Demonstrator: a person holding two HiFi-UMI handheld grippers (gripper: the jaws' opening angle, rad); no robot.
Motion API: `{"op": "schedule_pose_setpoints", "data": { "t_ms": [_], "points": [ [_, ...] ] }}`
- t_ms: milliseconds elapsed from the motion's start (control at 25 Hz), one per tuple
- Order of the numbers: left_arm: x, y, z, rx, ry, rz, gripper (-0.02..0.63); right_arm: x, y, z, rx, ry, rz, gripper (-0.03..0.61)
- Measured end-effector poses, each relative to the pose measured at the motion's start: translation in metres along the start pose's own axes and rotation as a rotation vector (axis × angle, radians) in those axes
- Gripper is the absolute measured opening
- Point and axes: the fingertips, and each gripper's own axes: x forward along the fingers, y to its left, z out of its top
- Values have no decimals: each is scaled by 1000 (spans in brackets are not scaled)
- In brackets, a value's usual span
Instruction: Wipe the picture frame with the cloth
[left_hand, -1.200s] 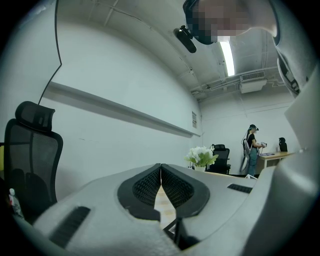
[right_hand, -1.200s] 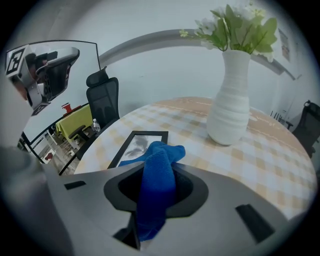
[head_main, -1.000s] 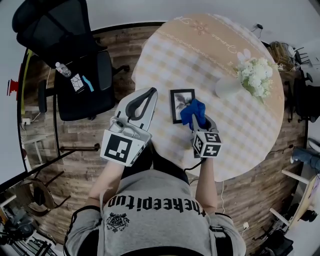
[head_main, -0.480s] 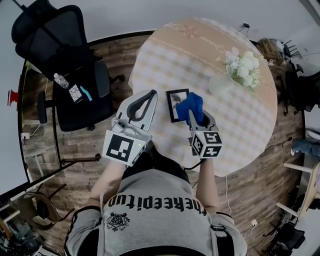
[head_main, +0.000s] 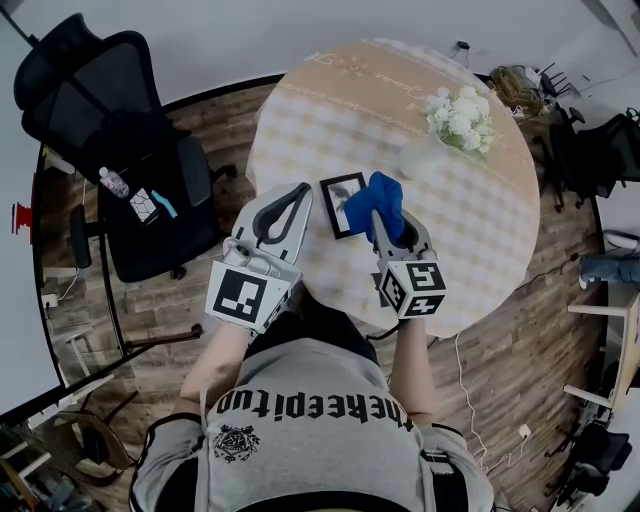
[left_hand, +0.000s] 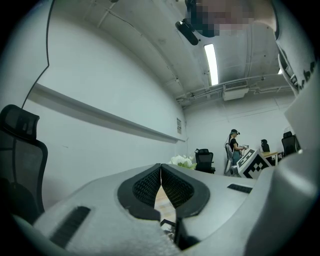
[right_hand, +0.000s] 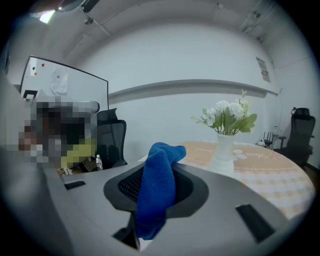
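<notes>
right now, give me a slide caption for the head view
Right tongs hold a blue cloth at the frame's right edge on a round table; left tongs shut, empty.

Round bench (head_main: 350, 110) standing on wood-plank floor (head_main: 170, 300); black office chair (head_main: 100, 90) sitting left of the bench; ceiling strip light (left_hand: 211, 57) glowing above it.

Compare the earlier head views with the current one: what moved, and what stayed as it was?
The right gripper, still shut on the blue cloth, slid it away from the person along the picture frame's right side. The left gripper stayed shut and empty left of the frame; the frame seems unmoved.
</notes>
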Motion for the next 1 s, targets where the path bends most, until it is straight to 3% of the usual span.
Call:
{"op": "schedule_pose_setpoints", "data": {
  "t_ms": [600,1000],
  "points": [
    [-30,-23,12,48,-34,-65,18,-44,34,33,13,-161,-24,98],
    [-49,-40,21,69,-44,-63,18,-73,48,46,-4,-231,-21,100]
  ]
}}
